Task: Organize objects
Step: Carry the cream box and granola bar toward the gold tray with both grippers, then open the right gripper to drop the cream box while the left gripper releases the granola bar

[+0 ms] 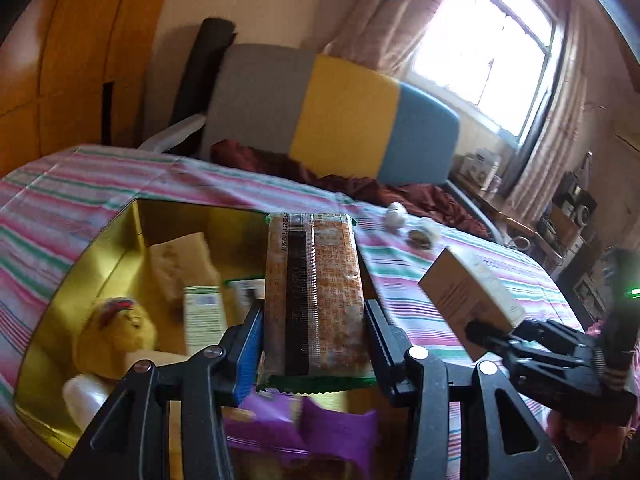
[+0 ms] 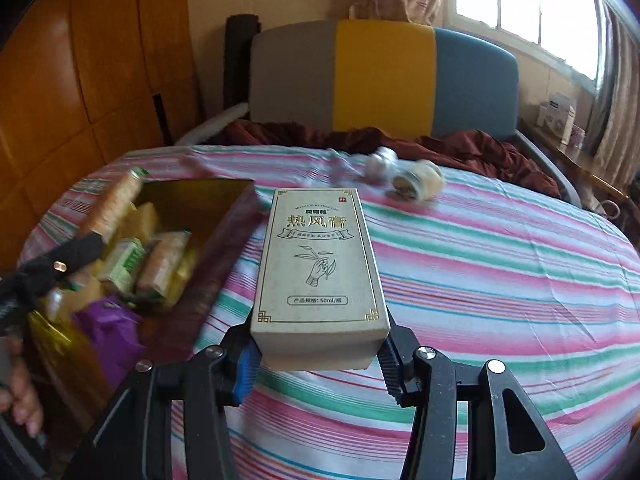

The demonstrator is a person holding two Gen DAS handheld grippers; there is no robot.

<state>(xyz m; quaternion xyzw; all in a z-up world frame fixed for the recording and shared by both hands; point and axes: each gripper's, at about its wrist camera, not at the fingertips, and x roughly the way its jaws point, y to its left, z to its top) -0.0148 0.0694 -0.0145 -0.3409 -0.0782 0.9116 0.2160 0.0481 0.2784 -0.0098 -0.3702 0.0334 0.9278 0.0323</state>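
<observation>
Our left gripper (image 1: 314, 344) clamps an orange snack packet (image 1: 314, 292) over the gold box (image 1: 120, 248) at nine o'clock. Our right gripper (image 2: 318, 356) grips a cream carton (image 2: 318, 268) above the striped cloth (image 2: 500, 272).

Cream box (image 2: 318, 264) in my right gripper (image 2: 318, 356): big gold Chinese title "热风膏", a smaller line of characters above it too fine to read, a small red square mark at top right, a banner under the title with unreadable print, and "产品规格: 50ml/瓶" in a frame near the bottom. Orange snack packet (image 1: 316, 292) in my left gripper (image 1: 316, 344): barcode digits along its top left edge, partly readable as "22211712348", plus dense Chinese print too blurred to read. Nothing else legible.
</observation>
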